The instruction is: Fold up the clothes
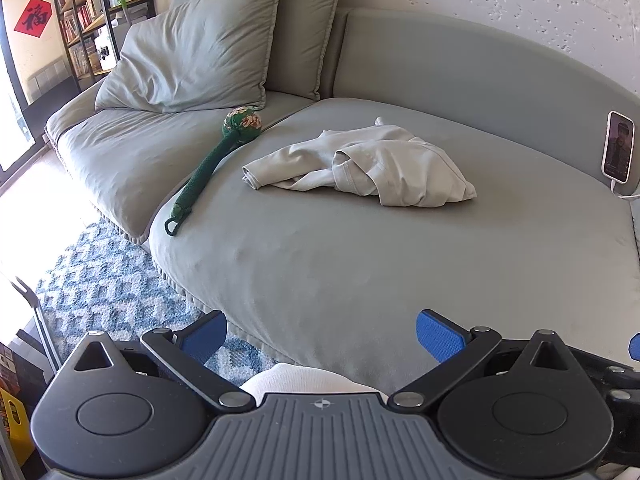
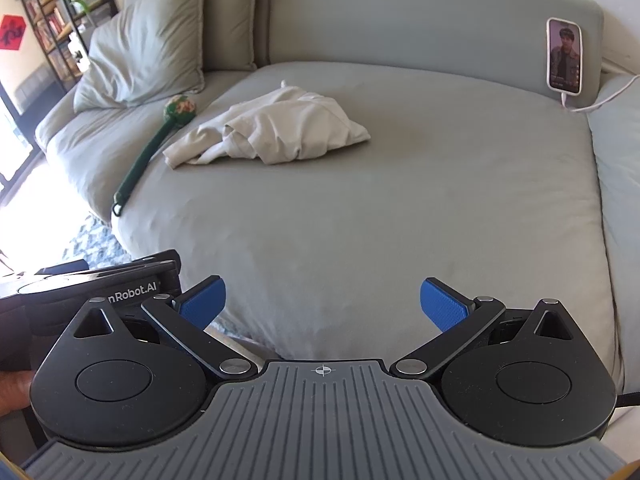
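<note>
A crumpled off-white garment (image 1: 368, 166) lies in a heap on the grey sofa seat (image 1: 320, 260), toward its back; it also shows in the right wrist view (image 2: 276, 128). My left gripper (image 1: 322, 338) is open and empty, held at the seat's near edge, well short of the garment. My right gripper (image 2: 324, 306) is open and empty, also over the near edge of the sofa seat (image 2: 360, 220). The left gripper's body (image 2: 100, 284) shows at the left of the right wrist view.
A green massage hammer (image 1: 208, 160) with a floral head lies left of the garment. A phone (image 1: 619, 146) with its cable leans on the backrest at right. Grey pillows (image 1: 192, 44) stand at the back left. A blue patterned rug (image 1: 112, 292) covers the floor.
</note>
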### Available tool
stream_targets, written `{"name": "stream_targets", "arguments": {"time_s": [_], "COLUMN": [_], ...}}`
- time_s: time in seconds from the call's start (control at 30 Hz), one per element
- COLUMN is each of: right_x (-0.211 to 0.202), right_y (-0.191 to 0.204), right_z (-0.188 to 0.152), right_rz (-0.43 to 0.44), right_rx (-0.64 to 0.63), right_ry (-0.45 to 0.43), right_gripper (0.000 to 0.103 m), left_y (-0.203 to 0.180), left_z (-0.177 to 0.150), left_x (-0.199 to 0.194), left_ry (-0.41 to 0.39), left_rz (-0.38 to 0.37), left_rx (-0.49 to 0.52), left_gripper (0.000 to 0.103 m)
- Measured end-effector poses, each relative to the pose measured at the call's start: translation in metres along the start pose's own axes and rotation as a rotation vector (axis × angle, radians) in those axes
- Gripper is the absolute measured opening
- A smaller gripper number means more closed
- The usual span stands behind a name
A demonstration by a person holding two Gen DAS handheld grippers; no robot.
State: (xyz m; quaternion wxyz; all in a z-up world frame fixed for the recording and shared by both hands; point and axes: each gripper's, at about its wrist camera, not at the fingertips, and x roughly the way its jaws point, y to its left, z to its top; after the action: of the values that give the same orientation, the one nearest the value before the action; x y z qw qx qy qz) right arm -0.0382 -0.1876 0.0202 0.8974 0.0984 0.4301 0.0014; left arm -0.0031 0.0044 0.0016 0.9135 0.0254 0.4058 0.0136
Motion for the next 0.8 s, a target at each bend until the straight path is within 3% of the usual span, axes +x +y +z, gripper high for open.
{"name": "stream_targets", "arguments": {"time_s": [0.8], "right_x": [-0.0002], "right_y": [0.0045], "right_z": [-0.0036], "right_rz": [0.005], "right_rx": [-0.008], "right_ry": [0.023], "right_gripper": [0.103], "left_y": [-0.0027], "left_z": [0.0022], "left_x": [0.0021], "left_ry": [0.011], "left_rz": [0.007], "left_rx": [0.006], "left_gripper": [0.102]}}
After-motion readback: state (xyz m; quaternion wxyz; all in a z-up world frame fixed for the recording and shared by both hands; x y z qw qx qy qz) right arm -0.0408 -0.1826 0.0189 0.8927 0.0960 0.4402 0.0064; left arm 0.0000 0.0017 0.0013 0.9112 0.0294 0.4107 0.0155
